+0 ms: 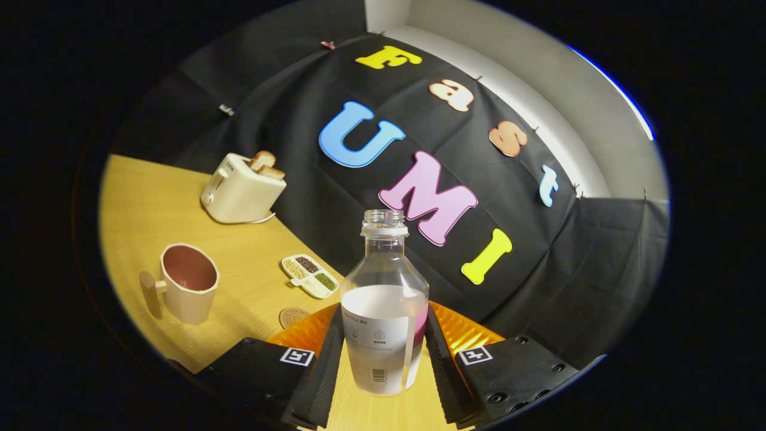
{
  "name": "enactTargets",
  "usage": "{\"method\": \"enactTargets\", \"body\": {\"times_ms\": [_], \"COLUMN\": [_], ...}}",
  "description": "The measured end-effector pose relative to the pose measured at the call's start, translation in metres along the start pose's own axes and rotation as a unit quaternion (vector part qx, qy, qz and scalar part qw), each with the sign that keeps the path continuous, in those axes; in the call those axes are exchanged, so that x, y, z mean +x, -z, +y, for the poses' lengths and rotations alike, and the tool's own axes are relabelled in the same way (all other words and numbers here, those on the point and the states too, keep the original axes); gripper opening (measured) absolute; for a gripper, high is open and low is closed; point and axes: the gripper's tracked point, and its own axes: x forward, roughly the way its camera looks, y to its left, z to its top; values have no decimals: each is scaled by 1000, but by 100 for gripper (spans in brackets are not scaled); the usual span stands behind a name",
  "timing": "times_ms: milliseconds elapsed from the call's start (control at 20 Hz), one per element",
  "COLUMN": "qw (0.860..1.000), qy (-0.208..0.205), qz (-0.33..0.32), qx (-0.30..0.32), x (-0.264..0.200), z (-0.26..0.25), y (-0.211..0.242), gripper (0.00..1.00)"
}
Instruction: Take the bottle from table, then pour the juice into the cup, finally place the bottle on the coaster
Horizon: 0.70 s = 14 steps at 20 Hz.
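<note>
the gripper [383, 365] has the bottle [384, 311] between its two fingers [317, 377], and both ribbed pads press against the labelled lower body, one on each side, so the jaws are clenched on it. the bottle stands upright relative to the fingers, its base showing low between them and its neck reaching well beyond the tips. it is clear plastic, uncapped, with a white label round the lower half and a strip of pink at the label's right edge. whether any juice is inside cannot be told through the label. the whole scene sits tilted, the table [149, 203] sloping away to the left of the jaws.

beyond the left finger and well off to its left stands the cup [187, 290], a pale faceted mug with a reddish-brown inside and a handle on its left; it is upright and apart from the bottle. the coaster [293, 316], a round brown disc, lies on the table just ahead of the left finger, partly hidden by it. just beyond the coaster is a small white dish [310, 275] split into compartments of seeds or grains. farther beyond, a cream toaster [241, 190] holds two slices of bread [266, 164] sticking up from its slots.
</note>
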Motion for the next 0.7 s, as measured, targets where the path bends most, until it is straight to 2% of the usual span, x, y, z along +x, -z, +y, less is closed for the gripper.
{"method": "enactTargets", "body": {"times_ms": [250,400,700], "qw": [993,986,960], "qy": [-52,-67,-92], "qz": [9,15,0], "qx": [-101,-153,-263], "x": [-10,-12,-18], "z": [47,65,97], "y": [-6,-6,-9], "gripper": [72,71,72]}}
